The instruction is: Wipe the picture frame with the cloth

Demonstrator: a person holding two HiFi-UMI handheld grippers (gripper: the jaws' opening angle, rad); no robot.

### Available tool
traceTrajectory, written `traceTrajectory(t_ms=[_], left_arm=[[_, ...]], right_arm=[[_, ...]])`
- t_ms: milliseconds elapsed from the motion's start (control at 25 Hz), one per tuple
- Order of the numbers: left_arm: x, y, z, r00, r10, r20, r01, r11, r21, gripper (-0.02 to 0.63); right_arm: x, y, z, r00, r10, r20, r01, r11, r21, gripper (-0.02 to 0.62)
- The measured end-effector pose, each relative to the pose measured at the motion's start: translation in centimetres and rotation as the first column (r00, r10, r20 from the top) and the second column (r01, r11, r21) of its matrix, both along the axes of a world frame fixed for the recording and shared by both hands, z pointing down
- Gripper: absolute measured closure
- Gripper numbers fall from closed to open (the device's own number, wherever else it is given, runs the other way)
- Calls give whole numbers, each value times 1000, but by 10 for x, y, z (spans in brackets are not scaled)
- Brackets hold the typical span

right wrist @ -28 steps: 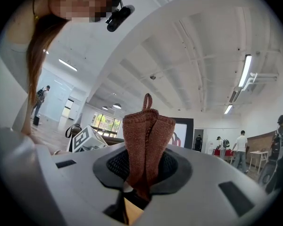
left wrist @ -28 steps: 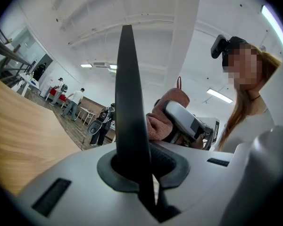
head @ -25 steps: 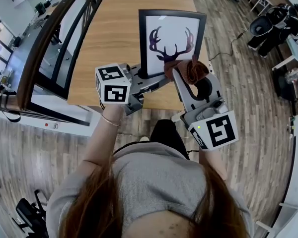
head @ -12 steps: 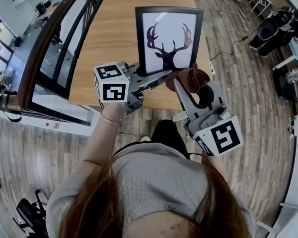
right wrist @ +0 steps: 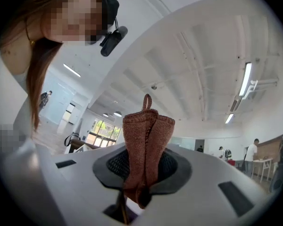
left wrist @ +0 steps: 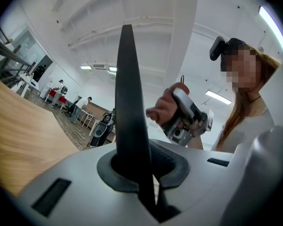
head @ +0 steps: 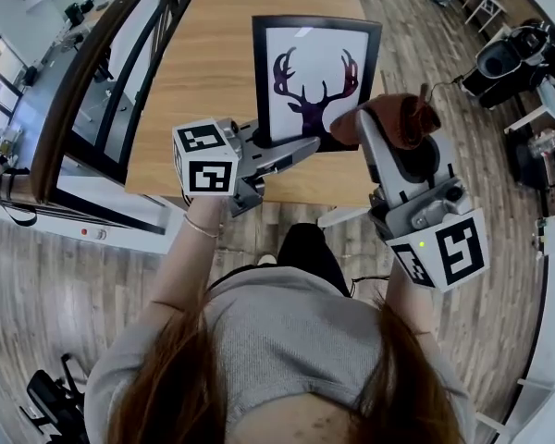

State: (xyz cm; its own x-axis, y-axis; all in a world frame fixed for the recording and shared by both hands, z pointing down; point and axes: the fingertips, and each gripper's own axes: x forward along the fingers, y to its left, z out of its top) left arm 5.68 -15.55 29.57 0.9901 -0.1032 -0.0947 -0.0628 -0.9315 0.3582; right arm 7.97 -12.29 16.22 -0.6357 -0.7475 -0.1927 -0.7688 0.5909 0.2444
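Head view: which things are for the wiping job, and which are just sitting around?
For the job: picture frame, clamped by the left gripper; cloth, clamped by the right gripper.
Just around: wooden table, black chair, railing.

PLACE: I'm in a big open-plan office or lab hall | OVERHEAD: high white ceiling [right wrist: 188,41], long strip lights [right wrist: 245,86] | UNDERFOOT: wood-plank floor [head: 462,155] around my wooden table [head: 213,81] | FAR OFF: desks [left wrist: 56,97], people [right wrist: 251,153] standing about, tall windows [right wrist: 104,128] | BESIDE ME: dark railing [head: 79,91]
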Motion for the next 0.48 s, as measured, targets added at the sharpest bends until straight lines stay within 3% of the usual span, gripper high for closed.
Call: traceTrajectory(t_ms=[240, 480], left_arm=[[1, 1, 2, 1000, 20, 23, -20, 1000, -2, 560], [0, 2, 5, 998, 60, 33, -59, 998, -5, 559]], right_arm=[[16, -36, -80, 995, 90, 41, -96, 980, 176, 499], [18, -74, -85, 990, 138, 43, -143, 971, 191, 499]])
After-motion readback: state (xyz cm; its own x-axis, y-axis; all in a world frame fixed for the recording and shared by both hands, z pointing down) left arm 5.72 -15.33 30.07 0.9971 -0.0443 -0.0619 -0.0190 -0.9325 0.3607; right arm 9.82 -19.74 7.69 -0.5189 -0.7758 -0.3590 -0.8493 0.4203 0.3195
